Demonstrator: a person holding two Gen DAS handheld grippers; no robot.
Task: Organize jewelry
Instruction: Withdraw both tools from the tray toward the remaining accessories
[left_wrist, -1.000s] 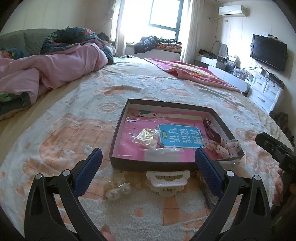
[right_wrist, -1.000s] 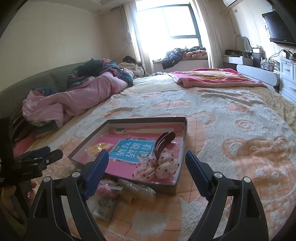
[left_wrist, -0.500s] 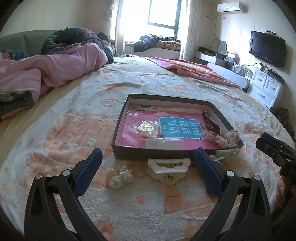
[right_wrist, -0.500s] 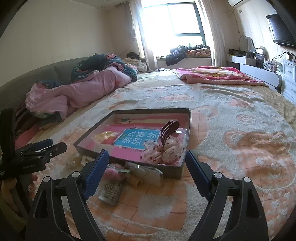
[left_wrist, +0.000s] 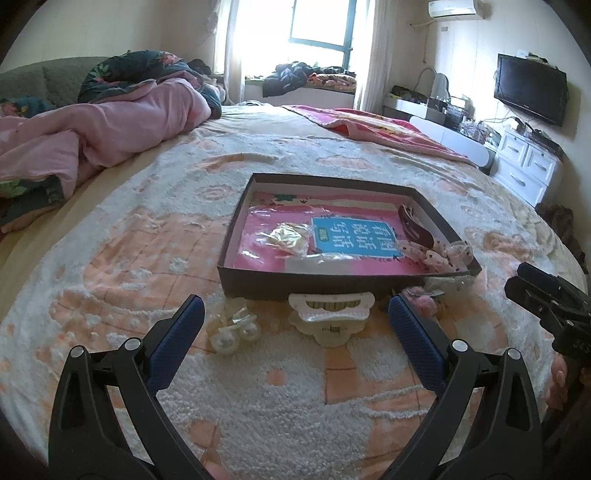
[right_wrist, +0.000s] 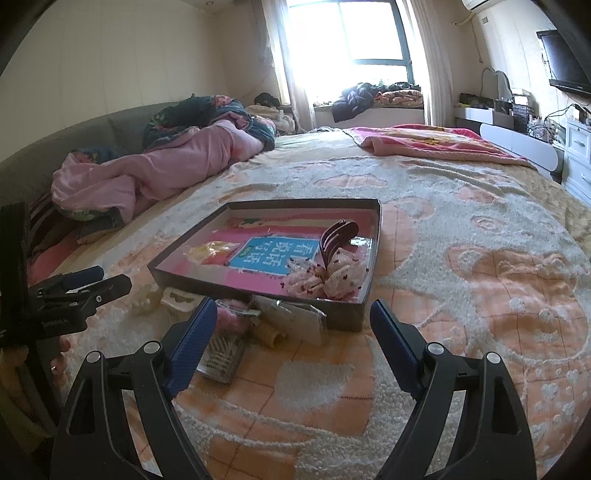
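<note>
Fingers (left_wrist: 177, 343) of both grippers gape empty, white hair clip (left_wrist: 330, 320) between the left pair, seemingly untouched.

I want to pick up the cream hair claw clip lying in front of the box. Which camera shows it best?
The left wrist view: the cream hair claw clip lies whole between the open fingers. The right wrist view shows only part of it, at the left, behind the box corner.
</note>
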